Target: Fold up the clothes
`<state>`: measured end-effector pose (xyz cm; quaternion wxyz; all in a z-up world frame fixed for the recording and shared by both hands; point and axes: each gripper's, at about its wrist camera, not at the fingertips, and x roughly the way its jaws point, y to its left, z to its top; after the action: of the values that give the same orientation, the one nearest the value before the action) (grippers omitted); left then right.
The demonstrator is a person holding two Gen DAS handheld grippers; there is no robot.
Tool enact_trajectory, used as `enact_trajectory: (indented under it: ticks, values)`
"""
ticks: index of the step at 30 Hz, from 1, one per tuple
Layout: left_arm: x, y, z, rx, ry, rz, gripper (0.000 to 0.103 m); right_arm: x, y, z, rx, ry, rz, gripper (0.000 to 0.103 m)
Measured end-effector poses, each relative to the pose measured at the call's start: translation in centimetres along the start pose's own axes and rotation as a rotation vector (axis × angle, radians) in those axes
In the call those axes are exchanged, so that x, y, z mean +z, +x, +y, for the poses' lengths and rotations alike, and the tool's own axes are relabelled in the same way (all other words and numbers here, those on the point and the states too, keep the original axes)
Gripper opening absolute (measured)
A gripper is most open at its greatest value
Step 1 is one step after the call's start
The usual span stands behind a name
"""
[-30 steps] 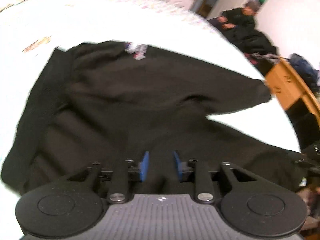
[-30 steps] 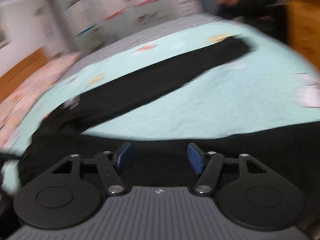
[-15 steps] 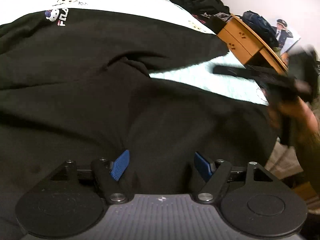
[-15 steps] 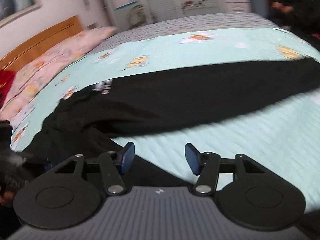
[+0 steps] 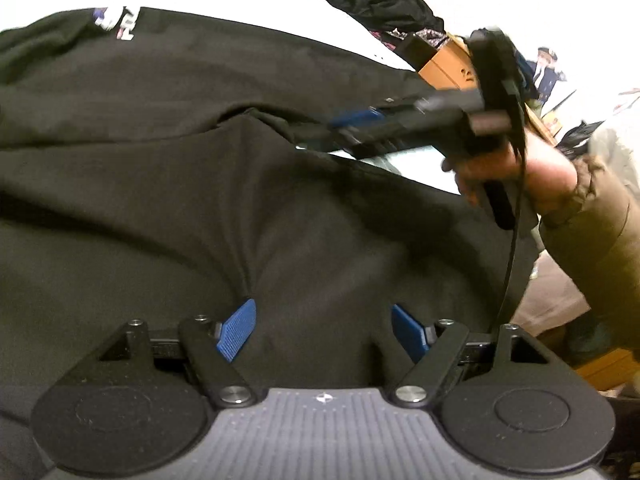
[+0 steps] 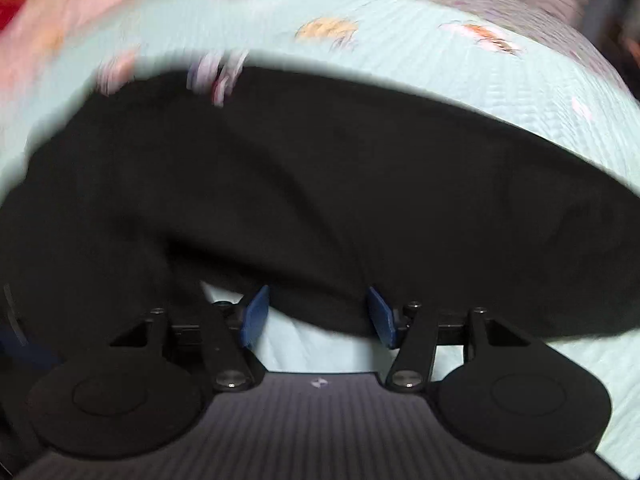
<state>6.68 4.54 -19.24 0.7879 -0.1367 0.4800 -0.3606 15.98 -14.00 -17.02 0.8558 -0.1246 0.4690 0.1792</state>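
Black sweatshirt [image 5: 200,168] lies spread across the pale bedspread [image 6: 460,64], one sleeve stretched out toward the far side. Left gripper [image 5: 324,330] hovers over its body, jaws opening wide with only loose cloth under them, while the right gripper [image 6: 312,314], half-spread and empty, reaches the sleeve's near edge. Judging by this, the sleeve fold is starting; next, pinch that edge cleanly.

Black sweatshirt [image 5: 200,160] with white, red and blue logo [image 5: 116,20], upper left. Pale mint bedspread [image 6: 460,76], orange-pink prints. Blue gripper pads [image 5: 236,330].
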Motion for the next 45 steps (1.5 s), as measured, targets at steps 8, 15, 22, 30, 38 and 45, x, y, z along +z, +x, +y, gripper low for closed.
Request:
enact_trajectory:
  ticks: [8,15,22,30,38,45]
  values:
    - [0.5,-0.8,1.2,-0.008,-0.060,-0.019,0.077,-1.3,-4.2,-1.0,0.165,0.177,-0.122,0.057]
    - [1.0,-2.5,2.4,0.086,-0.081,-0.053,0.077,-1.4,-1.6,1.9,0.337,0.170,-0.154,0.063]
    - [1.1,-3.6,4.9,0.081,-0.157,-0.066,0.077,-4.3,-3.3,5.1,0.395,0.097,-0.044,0.065]
    - [1.5,-3.7,4.2,0.111,-0.132,-0.059,0.077,-4.4,-4.6,5.1,0.357,0.081,-0.064,0.064]
    - [1.4,-4.3,4.5,0.127,-0.154,-0.084,0.077,-2.3,-0.2,-0.8,0.567,0.448,-0.137,0.068]
    - [1.1,-4.6,5.0,0.116,-0.165,-0.086,0.077,-1.3,2.9,-0.2,0.804,0.501,-0.110,0.014]
